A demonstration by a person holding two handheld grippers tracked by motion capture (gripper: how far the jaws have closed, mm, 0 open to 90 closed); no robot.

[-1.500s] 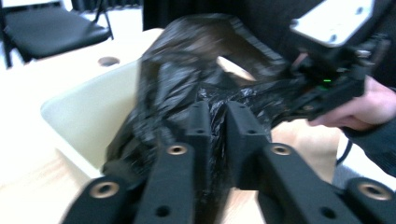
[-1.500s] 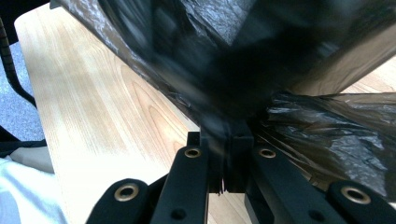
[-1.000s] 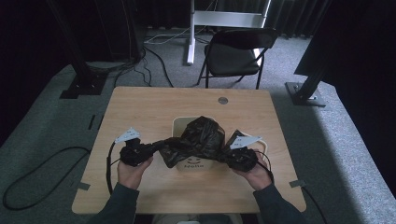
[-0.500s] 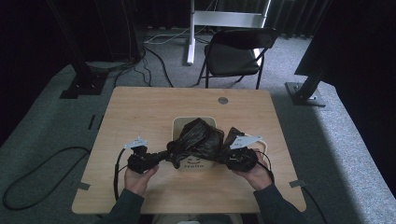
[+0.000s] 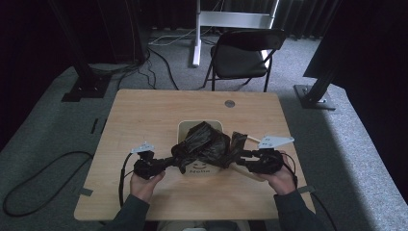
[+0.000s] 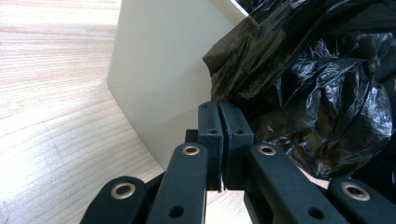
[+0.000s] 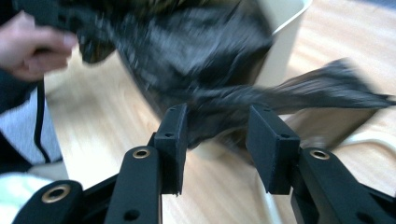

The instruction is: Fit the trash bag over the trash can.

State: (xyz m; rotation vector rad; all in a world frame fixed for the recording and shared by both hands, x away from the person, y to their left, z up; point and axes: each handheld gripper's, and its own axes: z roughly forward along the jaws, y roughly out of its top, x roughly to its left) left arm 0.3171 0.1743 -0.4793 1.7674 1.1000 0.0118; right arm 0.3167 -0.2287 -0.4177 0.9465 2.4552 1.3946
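- The crumpled black plastic bag (image 5: 204, 144) drapes over the small cream plastic bin (image 5: 188, 127) on the pale wooden surface (image 5: 144, 110).
- Left claw (image 5: 169, 161) is clamped on the bag's edge.
- Right claw (image 7: 217, 135) has just been opening; its jaws stand apart, with a fold of bag between them.

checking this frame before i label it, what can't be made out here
- Inside of the cream bin: high view, covered by the black plastic bag.
- Bag fold between the right gripper fingers: right gripper view, motion blur.
- Print on the bin's front: high view, too small.
- Left gripper: whether it pinches bag film; the shut fingers hide it.
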